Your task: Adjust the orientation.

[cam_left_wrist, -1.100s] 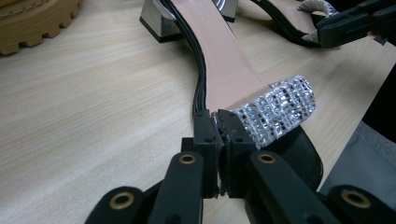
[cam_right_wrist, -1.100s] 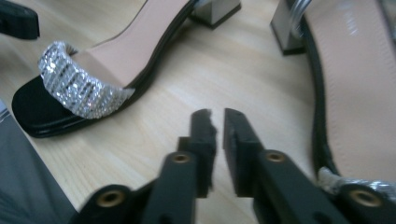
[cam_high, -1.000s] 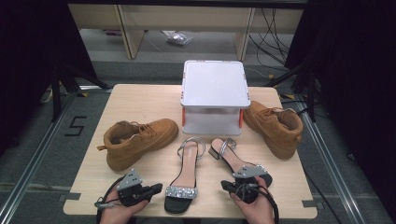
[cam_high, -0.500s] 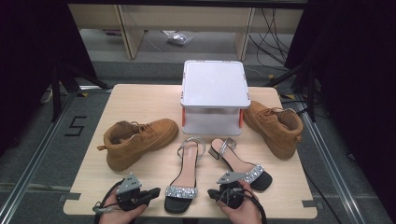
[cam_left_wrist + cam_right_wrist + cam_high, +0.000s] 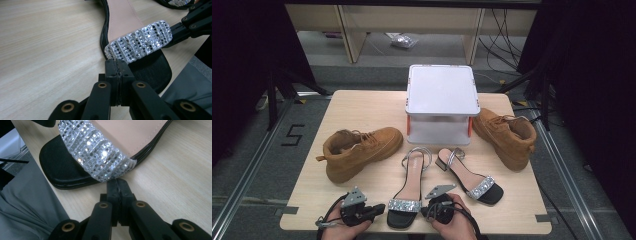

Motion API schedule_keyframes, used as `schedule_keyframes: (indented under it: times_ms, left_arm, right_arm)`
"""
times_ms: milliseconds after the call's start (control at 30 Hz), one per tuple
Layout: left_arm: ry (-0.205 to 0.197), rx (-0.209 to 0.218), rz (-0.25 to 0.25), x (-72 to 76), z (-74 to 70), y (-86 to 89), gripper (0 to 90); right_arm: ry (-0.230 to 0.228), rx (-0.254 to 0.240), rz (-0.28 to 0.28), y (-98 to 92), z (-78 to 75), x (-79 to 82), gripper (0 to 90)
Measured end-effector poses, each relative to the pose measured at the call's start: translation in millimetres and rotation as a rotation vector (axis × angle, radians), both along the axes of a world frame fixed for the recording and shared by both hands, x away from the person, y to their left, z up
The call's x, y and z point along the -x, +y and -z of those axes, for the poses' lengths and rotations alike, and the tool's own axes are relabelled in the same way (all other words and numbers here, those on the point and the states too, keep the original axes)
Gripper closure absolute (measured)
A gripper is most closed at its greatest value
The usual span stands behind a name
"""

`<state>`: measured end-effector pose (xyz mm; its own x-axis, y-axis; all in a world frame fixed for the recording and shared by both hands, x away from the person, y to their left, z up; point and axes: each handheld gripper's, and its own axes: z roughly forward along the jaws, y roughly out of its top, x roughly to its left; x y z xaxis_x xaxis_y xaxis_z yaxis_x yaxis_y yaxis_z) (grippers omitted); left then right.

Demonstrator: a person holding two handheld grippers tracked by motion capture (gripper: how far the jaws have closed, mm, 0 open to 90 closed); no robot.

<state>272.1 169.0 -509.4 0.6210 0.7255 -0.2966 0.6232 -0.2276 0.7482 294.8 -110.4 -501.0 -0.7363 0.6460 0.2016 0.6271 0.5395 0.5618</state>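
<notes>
You are working in a lab-like recording space, not a home. Your plain wooden table (image 5: 362, 107) stands on grey carpet tiles between metal floor rails (image 5: 257, 165), with a "5" marked in tape (image 5: 293, 135) beside it. Black curtains (image 5: 247, 60) close off both sides, loose cables (image 5: 507, 25) trail at the back, and bare shelving (image 5: 362, 20) stands behind.

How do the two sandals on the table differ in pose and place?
The left sandal lies almost straight, toe toward the person; the right sandal lies slanted, its toe pointing right. The left sandal sits between both grippers, whose shut jaws flank its glittering strap; the right sandal lies beyond the right gripper, apart from it. Both have black soles, pink insoles, sparkling toe bands and silver ankle straps.
</notes>
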Motion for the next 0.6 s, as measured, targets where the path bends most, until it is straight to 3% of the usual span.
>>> schedule_keyframes:
  times_ms: [333,600]
  left_arm:
    - [-0.018,0.003,-0.038,2.6,-5.3,16.1,89.1]
    - [-0.037,0.011,-0.068,5.0,-14.3,25.5,89.1]
  right_arm:
    - [-0.007,0.004,-0.02,17.7,0.0,-1.1,90.0]
    - [-0.003,-0.019,-0.057,47.4,2.4,-4.7,90.0]
